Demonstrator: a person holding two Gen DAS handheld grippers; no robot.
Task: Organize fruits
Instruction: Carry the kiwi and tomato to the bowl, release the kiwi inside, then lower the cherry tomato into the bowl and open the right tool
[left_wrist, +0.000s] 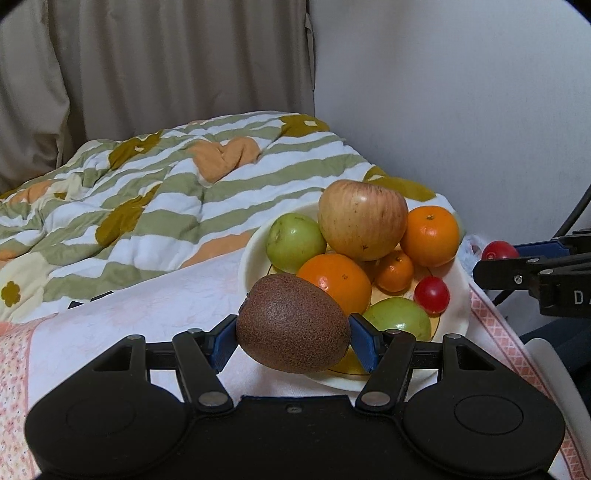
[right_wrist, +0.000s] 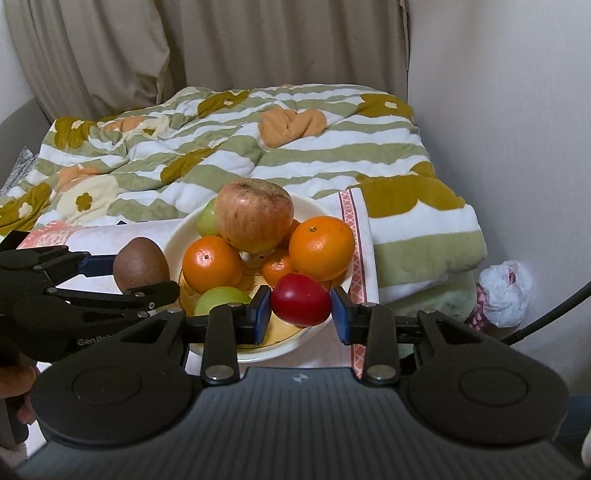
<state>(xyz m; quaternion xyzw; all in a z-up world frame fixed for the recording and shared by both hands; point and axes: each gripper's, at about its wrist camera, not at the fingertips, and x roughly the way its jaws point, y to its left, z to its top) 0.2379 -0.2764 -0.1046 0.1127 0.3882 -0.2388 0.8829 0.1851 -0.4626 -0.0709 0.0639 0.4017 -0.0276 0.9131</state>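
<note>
A cream plate (left_wrist: 248, 258) on a pink-patterned cloth holds a big apple (left_wrist: 362, 219), two large oranges (left_wrist: 334, 280), a small mandarin (left_wrist: 395, 271), two green fruits (left_wrist: 293, 240) and a red cherry tomato (left_wrist: 431, 295). My left gripper (left_wrist: 293, 341) is shut on a brown kiwi (left_wrist: 293, 325), held just above the plate's near-left rim. My right gripper (right_wrist: 301, 314) is shut on a red tomato (right_wrist: 301, 299) over the plate's (right_wrist: 173, 236) near-right edge. In the right wrist view the left gripper (right_wrist: 138, 277) with the kiwi (right_wrist: 140, 262) sits left of the plate. In the left wrist view the right gripper (left_wrist: 495, 260) shows at the right edge.
A striped flowered quilt (left_wrist: 166, 199) lies bunched behind the plate. A beige curtain (right_wrist: 221, 48) and a white wall (left_wrist: 461, 92) close off the back. A white plastic bag (right_wrist: 504, 291) lies low at the right by the wall, near a black cable (right_wrist: 554, 314).
</note>
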